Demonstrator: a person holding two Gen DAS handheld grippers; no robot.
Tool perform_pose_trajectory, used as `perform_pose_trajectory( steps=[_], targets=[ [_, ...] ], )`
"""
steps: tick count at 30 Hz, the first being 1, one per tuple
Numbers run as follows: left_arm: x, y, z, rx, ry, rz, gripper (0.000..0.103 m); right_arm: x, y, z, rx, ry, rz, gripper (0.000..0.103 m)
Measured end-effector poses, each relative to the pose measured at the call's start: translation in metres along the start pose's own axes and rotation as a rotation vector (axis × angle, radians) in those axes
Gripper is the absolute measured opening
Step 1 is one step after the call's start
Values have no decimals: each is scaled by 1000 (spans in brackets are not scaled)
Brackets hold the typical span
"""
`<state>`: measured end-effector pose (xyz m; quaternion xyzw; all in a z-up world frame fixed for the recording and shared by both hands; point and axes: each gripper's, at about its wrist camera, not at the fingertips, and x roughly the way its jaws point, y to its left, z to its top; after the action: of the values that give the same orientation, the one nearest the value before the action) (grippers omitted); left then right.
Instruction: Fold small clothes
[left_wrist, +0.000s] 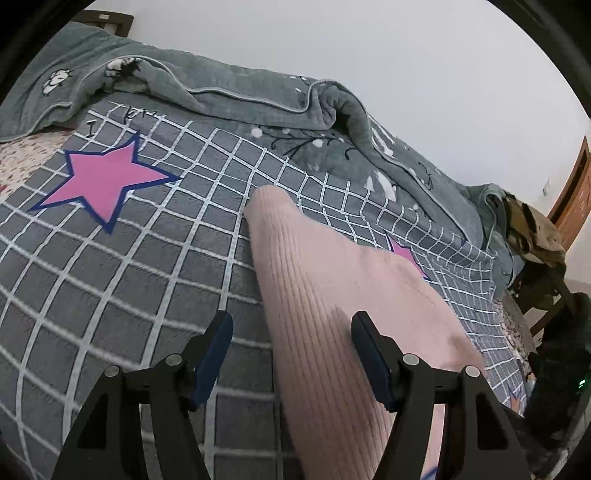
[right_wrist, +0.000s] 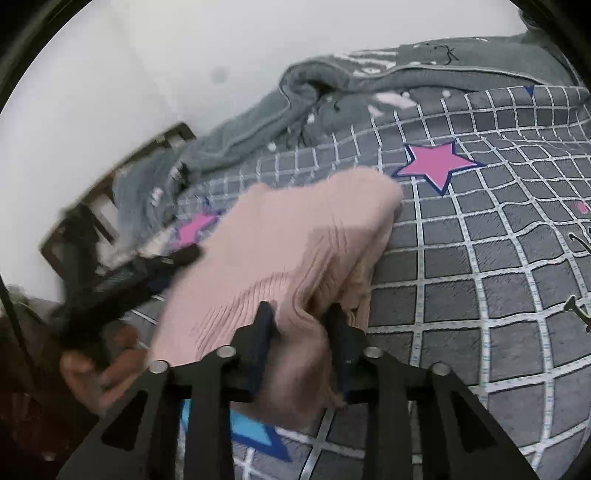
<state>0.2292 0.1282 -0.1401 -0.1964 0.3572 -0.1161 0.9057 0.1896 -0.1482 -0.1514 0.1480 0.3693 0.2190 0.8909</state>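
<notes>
A pink ribbed knit garment (left_wrist: 321, 280) lies on a grey checked bedsheet (left_wrist: 129, 266) with pink stars. My left gripper (left_wrist: 291, 325) is open just above the sheet; the garment's left edge runs between its fingers, not pinched. In the right wrist view the garment (right_wrist: 291, 236) is bunched and partly lifted. My right gripper (right_wrist: 301, 314) has a thick fold of it between its fingers, jaws partly closed on the cloth. The left gripper (right_wrist: 162, 262) shows blurred at the garment's left side there.
A rumpled grey-green blanket (left_wrist: 229, 88) lies along the far side of the bed against a white wall. A wooden chair with clothes (left_wrist: 535, 236) stands at the right beyond the bed. A wooden headboard (right_wrist: 110, 184) is at the left.
</notes>
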Motion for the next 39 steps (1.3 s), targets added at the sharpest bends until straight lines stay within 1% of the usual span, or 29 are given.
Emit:
perform_pose_trajectory(
  steps=[2,3,4,5,6,7,8,10,11,12,14,15,16,19,21,25,29,30,32,36,39],
  targets=[
    [-3,3,-2,-6,9,-10,65,0,8,-4,-102,-41,-43,18],
    [-5,5,-4,-9,20,-26,66,-4,6,-5,-121,-73,-74,11],
    [-5,6,-5,-11,27,-39,66,-7,-4,-6,-88,-91,-91,9],
    [-7,6,-7,-10,31,-51,66,-7,-16,-7,-25,-77,-75,9],
    [-11,6,-9,-3,33,-57,67,-3,-28,-10,41,-59,-52,9],
    [-13,6,-10,3,33,-55,67,0,-32,-14,65,-54,-46,10],
    [-15,5,-13,11,32,-54,67,1,-30,-17,54,-58,-61,11],
    [-19,6,-17,10,41,-64,67,-2,-12,-19,-32,-71,-144,13],
    [-20,6,-19,4,49,-75,67,-4,-6,-17,-51,-66,-165,14],
    [-21,7,-21,-4,58,-90,66,-5,-3,-15,-53,-63,-172,14],
    [-24,6,-26,-8,69,-112,66,-12,-4,-9,-11,-65,-149,17],
    [-25,5,-28,-4,71,-112,66,-15,-6,-8,14,-70,-141,21],
    [-26,3,-31,8,72,-106,66,-18,-7,-8,33,-77,-139,23],
    [-26,-3,-37,49,80,-80,67,-19,-7,-16,43,-67,-162,25],
    [-26,-3,-42,65,95,-84,67,-22,-5,-21,33,-58,-175,26],
    [-25,0,-44,63,113,-87,70,-37,5,-18,-24,-83,-227,26],
    [-19,6,-40,10,124,-120,71,-49,23,-10,-93,-142,-264,28],
    [-18,5,-40,8,123,-118,71,-49,27,-9,-108,-151,-265,29],
    [-17,2,-40,20,116,-104,72,-49,38,-6,-147,-173,-270,29],
    [-19,-6,-38,53,73,-66,72,-38,62,-4,-245,-206,-276,29],
    [-18,-10,-36,61,55,-53,72,-28,73,-6,-303,-227,-296,29]
  ],
)
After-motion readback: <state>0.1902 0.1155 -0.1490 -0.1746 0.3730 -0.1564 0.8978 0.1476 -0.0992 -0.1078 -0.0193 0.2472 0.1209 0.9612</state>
